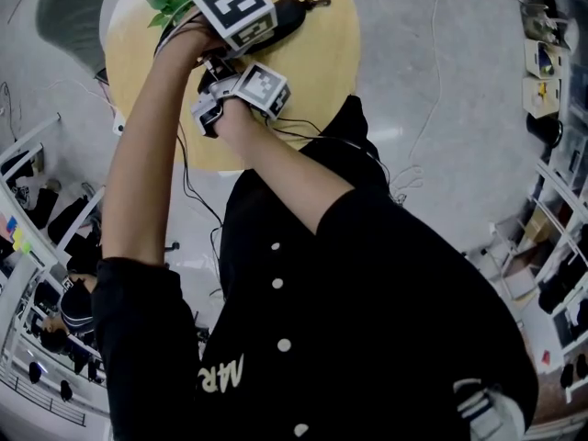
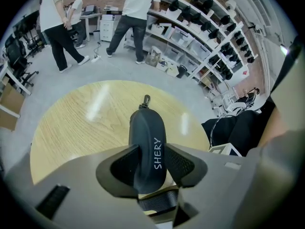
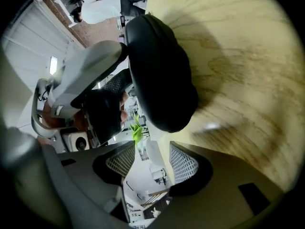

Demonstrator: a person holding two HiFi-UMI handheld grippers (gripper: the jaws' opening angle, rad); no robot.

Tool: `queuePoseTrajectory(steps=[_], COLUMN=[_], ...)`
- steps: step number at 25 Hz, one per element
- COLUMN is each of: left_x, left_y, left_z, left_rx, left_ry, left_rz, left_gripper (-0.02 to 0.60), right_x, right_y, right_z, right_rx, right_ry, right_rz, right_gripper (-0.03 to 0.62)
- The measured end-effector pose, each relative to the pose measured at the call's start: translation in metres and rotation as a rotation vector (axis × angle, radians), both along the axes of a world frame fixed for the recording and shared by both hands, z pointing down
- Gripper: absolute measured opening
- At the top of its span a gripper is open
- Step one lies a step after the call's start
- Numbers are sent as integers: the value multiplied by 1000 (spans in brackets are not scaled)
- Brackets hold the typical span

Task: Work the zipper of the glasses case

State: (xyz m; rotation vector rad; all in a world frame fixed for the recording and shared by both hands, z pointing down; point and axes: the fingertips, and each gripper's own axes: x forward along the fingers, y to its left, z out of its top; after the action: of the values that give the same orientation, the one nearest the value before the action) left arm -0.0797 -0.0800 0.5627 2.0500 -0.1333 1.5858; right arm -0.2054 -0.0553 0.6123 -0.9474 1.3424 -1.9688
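Left gripper [image 2: 152, 163] clamps a black glasses case [image 2: 148, 142] over a round wooden table [image 2: 66, 128] — bare wood left and ahead. Its long axis points away, zipper pull [image 2: 146, 99] farthest. Right gripper [image 3: 150, 163] jaws stand apart, empty — beside the case.

Bright, even light from above. Pale glare streaks lie on the table [image 2: 71, 128] in the left gripper view, and the floor [image 1: 441, 81] shines in the head view. All three views bulge like a fisheye, dark at the corners. The right gripper view blurs up close, with a soft shadow beside the glasses case [image 3: 162, 75].
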Motion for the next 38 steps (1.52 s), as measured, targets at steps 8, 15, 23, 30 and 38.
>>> queuePoseTrajectory(steps=[8, 15, 23, 30, 38], left_x=[-3, -12, -43, -74, -100], left_y=[-2, -26, -7, 23, 65], left_z=[-29, -108, -217, -325, -405], left_rx=[73, 261, 621, 1016, 1350], left_ry=[91, 278, 493, 619, 564], left_rz=[-157, -397, -741, -1026, -1140], left_gripper=[166, 88, 3, 5, 3], right_x=[9, 68, 98, 141, 181], right_y=[52, 42, 8, -28, -39], right_z=[-72, -123, -221, -308, -400], right_rx=[176, 421, 788, 1112, 1329], right_ry=[2, 264, 569, 886, 1058], right_rz=[-412, -643, -707, -738, -624], right_gripper=[221, 100, -9, -8, -8])
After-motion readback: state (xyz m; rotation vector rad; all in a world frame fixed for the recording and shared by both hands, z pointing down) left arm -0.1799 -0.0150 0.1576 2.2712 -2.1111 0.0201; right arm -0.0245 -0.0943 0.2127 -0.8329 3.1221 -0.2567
